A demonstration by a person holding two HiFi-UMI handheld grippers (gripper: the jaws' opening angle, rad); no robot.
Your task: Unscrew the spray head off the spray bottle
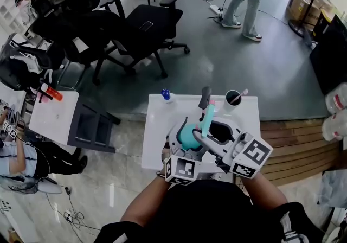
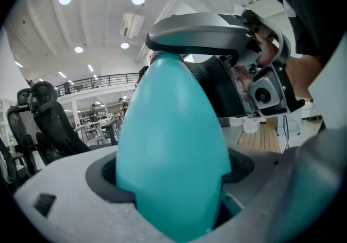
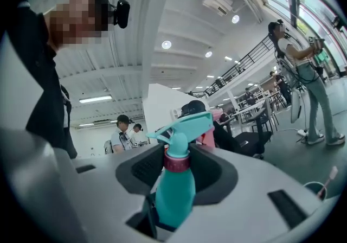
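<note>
- Spray bottle (image 1: 188, 138) sits mid-frame in the head view, held off the white table (image 1: 157, 144) between both grippers, with the nozzle end toward the top of the frame.
- Left gripper (image 2: 179, 182): clamped on the teal body of the bottle. The body fills the centre of the left gripper view, wedged in the dark pads on both sides.
- Right gripper (image 3: 173, 177): jaws fairly wide and set around the neck. In the right gripper view the pink collar (image 3: 177, 161) stands in the middle of the dark pad recess with a gap on each side, so the pads are not pressing on it.
- Spray head (image 3: 181, 128): still on the bottle. It sits just above the collar, with the trigger and nozzle pointing to the upper right of the right gripper view.
- Collar looks seated against the bottle's shoulder, with no bare thread or gap visible.
- Progress, as a judgement: bottle is braced and the right jaws are lined up, but the head is not off. How loose the collar already is cannot be told.
- Left to do, likely: close the right jaws on the collar, twist while the left gripper holds the body, re-grip as needed, then lift the head clear.
- Also on the table: a cup (image 1: 233, 98) at the upper right, untouched.
</note>
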